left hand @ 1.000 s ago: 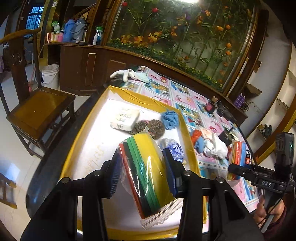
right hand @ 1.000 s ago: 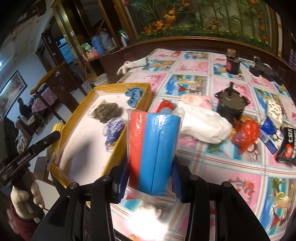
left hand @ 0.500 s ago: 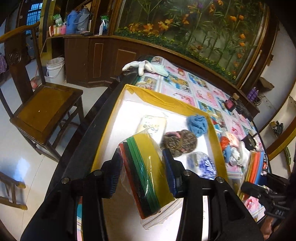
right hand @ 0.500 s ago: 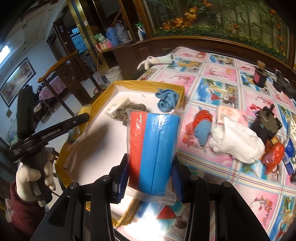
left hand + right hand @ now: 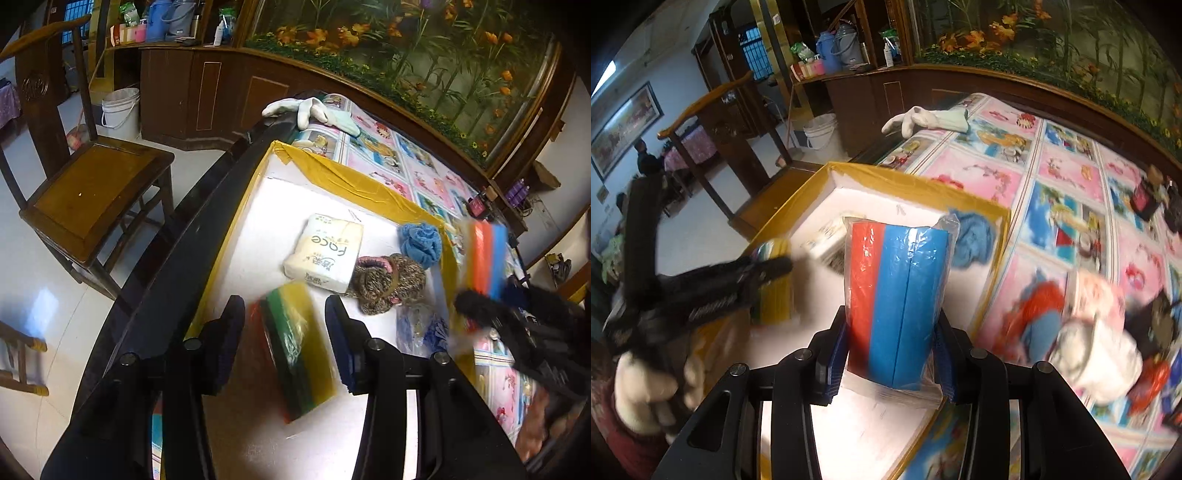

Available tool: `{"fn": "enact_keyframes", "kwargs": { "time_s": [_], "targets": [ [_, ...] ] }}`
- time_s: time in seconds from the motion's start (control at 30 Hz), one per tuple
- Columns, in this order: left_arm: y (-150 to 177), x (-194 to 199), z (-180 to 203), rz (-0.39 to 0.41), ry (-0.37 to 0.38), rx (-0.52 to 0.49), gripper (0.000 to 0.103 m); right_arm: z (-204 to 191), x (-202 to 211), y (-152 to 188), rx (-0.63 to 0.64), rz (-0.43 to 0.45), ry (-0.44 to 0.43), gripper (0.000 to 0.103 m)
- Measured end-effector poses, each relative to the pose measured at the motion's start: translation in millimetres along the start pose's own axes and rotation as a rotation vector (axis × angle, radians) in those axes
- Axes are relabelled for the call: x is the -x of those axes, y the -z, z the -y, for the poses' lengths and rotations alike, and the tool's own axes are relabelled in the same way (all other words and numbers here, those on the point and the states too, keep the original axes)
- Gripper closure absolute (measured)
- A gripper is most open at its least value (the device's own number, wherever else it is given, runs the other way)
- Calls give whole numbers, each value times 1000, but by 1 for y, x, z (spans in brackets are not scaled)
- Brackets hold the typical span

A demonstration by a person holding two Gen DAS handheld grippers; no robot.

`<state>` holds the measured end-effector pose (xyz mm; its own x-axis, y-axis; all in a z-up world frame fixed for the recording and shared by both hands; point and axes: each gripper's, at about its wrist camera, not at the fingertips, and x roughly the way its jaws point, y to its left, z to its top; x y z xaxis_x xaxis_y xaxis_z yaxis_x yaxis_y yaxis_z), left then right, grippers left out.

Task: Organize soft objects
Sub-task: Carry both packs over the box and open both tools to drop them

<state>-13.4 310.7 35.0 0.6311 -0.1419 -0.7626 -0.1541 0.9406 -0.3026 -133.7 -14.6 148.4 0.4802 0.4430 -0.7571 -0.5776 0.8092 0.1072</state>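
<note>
Left gripper (image 5: 284, 343) over the yellow-rimmed tray (image 5: 354, 181), jaws apart around the red-green-yellow sponge pack (image 5: 299, 347); pads seemingly clear of it, pack apparently lying on the tray floor, though blur leaves contact uncertain. Tissue pack (image 5: 325, 254) at 1 o'clock from it. Right gripper (image 5: 890, 356) clenched on the red-blue sponge pack (image 5: 897, 306), upright above the tray's near right edge.

Domestic living or dining room. Evidence: carved wooden chair (image 5: 85, 177) on a glossy tiled floor, dark wood cabinet (image 5: 207, 88) carrying thermos jugs (image 5: 836, 46) and bottles, framed painting (image 5: 624, 122) on the wall. A table under a cartoon-print cloth (image 5: 1067, 173) stands before a large floral mural (image 5: 424, 55).
</note>
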Motion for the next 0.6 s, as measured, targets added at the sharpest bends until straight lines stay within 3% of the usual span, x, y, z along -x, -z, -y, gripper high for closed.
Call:
{"fn": "enact_keyframes", "kwargs": {
  "time_s": [0.17,0.3,0.6],
  "targets": [
    [6,28,-6,60,73,35,54,-6,-34,-41,99,-12,121,62],
    [15,43,-8,88,119,45,54,-18,-58,-61,163,-25,147,62],
    [29,41,-18,63,163,93,51,-35,-98,-94,105,-87,5,62]
  ]
}}
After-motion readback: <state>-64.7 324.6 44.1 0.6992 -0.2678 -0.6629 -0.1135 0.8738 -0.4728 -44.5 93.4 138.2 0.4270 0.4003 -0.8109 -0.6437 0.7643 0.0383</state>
